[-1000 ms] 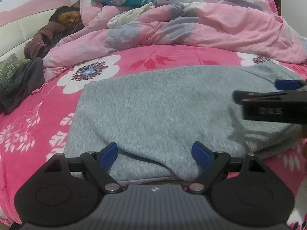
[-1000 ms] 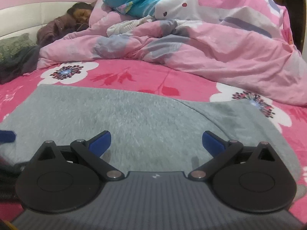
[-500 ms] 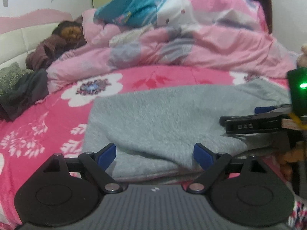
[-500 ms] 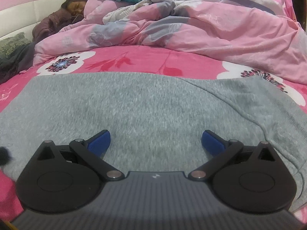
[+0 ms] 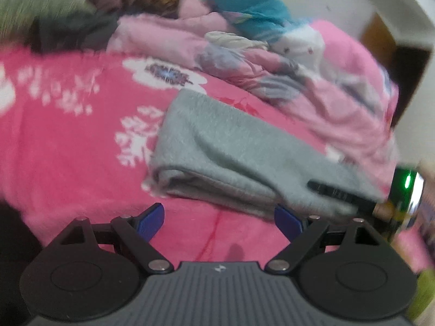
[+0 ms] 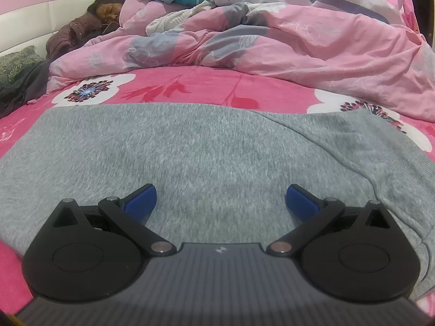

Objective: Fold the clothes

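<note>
A folded grey knit garment [image 6: 206, 146] lies flat on the pink floral bedsheet [image 6: 190, 87]. My right gripper [image 6: 220, 202] hovers low over its near half, open, with nothing between its blue pads. In the blurred left wrist view the same grey garment [image 5: 233, 146] shows its layered folded edge toward me. My left gripper [image 5: 218, 217] is open over bare pink sheet, just short of that edge and holding nothing. The right gripper's black body with a green light [image 5: 405, 190] rests at the garment's right end.
A bunched pink quilt [image 6: 285, 35] with a teal pillow fills the far side of the bed. A person [image 6: 106, 13] lies at the headboard, far left. Dark clothes [image 6: 19, 84] and a green cushion sit at the left edge. Bare pink sheet [image 5: 68, 141] spreads left of the garment.
My left gripper has pulled back off the grey garment and swung, so the view is tilted and blurred. My right gripper has moved forward and lower over the garment.
</note>
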Action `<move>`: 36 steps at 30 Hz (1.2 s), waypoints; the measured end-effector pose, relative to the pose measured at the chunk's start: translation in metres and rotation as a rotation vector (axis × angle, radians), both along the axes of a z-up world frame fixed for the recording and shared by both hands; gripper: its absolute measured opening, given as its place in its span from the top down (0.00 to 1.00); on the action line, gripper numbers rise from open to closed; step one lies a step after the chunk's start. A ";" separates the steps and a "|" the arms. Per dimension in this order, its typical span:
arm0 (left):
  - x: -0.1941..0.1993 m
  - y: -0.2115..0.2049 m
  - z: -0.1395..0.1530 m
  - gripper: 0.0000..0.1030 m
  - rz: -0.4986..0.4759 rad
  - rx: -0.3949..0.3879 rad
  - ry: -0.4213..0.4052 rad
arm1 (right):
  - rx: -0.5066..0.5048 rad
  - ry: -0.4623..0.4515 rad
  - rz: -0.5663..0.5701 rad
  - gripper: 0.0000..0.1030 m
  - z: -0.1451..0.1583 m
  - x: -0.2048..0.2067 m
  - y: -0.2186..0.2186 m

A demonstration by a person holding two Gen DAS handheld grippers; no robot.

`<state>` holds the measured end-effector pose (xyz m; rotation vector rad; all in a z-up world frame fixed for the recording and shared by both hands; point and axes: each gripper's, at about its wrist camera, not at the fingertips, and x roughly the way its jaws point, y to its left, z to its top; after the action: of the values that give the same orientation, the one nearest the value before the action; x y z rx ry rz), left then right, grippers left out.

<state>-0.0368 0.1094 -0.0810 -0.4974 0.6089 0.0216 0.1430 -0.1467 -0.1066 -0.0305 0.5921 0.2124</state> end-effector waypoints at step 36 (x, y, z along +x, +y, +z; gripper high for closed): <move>0.084 -0.068 0.018 0.81 0.012 0.236 -0.287 | -0.001 -0.012 -0.006 0.01 -0.002 -0.003 0.001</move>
<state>0.0476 0.0412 -0.0633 -0.2678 0.3164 0.0328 0.1402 -0.1456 -0.1083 -0.0309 0.5802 0.2063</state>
